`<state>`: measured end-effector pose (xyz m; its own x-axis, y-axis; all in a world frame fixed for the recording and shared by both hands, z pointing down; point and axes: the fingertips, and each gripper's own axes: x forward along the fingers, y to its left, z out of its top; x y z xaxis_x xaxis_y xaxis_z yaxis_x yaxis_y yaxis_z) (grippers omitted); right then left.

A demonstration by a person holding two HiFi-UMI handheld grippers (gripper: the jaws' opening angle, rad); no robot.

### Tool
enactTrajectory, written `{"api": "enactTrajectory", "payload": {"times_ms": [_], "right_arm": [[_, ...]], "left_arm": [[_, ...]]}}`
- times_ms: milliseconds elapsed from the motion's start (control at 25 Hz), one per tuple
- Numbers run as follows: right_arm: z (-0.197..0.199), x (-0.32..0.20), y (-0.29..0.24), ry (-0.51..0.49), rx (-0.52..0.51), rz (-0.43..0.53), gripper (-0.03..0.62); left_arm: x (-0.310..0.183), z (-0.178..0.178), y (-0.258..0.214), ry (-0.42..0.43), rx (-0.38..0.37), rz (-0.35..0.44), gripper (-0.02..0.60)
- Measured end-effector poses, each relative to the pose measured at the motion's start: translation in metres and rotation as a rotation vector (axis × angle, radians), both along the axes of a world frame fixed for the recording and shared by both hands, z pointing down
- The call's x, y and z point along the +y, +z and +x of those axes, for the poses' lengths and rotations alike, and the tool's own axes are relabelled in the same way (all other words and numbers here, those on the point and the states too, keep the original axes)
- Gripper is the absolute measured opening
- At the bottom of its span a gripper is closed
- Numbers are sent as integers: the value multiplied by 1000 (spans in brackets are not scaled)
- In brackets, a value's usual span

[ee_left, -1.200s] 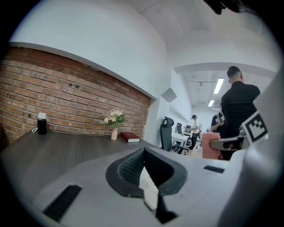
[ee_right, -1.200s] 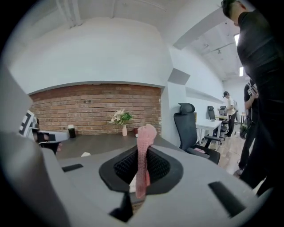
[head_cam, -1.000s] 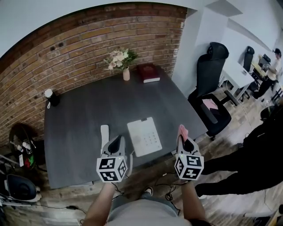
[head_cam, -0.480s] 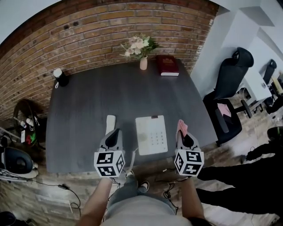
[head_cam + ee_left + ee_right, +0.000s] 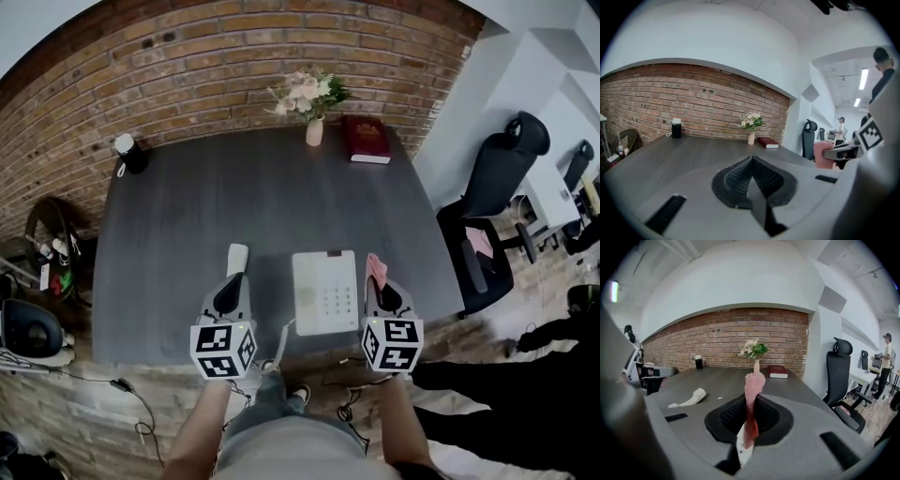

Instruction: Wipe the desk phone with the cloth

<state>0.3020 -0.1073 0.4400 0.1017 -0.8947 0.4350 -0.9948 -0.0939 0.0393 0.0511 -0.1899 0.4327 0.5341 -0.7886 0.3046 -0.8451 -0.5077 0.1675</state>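
The white desk phone base (image 5: 325, 292) lies near the front edge of the dark desk (image 5: 262, 197). Its handset (image 5: 237, 255) (image 5: 689, 399) is off the base and rests on the desk to the left. My right gripper (image 5: 378, 284) (image 5: 751, 416) hovers just right of the base, shut on a pink cloth (image 5: 375, 267) (image 5: 753, 385) that sticks up out of the jaws. My left gripper (image 5: 232, 286) (image 5: 751, 161) sits just in front of the handset, shut with nothing in it. The pink cloth (image 5: 824, 154) also shows at the right of the left gripper view.
A vase of flowers (image 5: 313, 127), a red book (image 5: 366, 138) and a black cup (image 5: 127, 153) stand along the desk's far edge by the brick wall. A black office chair (image 5: 492, 202) is at the right. A person in black (image 5: 525, 375) stands at the lower right.
The head view has swung so the desk sits more centred. My right gripper with the cloth has closed in on the phone base's right edge. The left gripper stays by the handset.
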Motion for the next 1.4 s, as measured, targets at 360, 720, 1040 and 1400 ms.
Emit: {"api": "enactTrajectory", "payload": {"times_ms": [360, 720, 1040, 1400], "right_arm": [[-30, -25, 12, -151, 109, -78, 23], [-59, -46, 36, -316, 191, -160, 23], [-78, -65, 50, -457, 317, -218, 25], [-97, -83, 64, -611, 569, -293, 25]], "left_arm": [[-2, -32, 24, -102, 40, -50, 5], [2, -77, 42, -219, 48, -81, 5], [7, -99, 58, -269, 45, -105, 5], [8, -119, 72, -297, 27, -125, 5]]}}
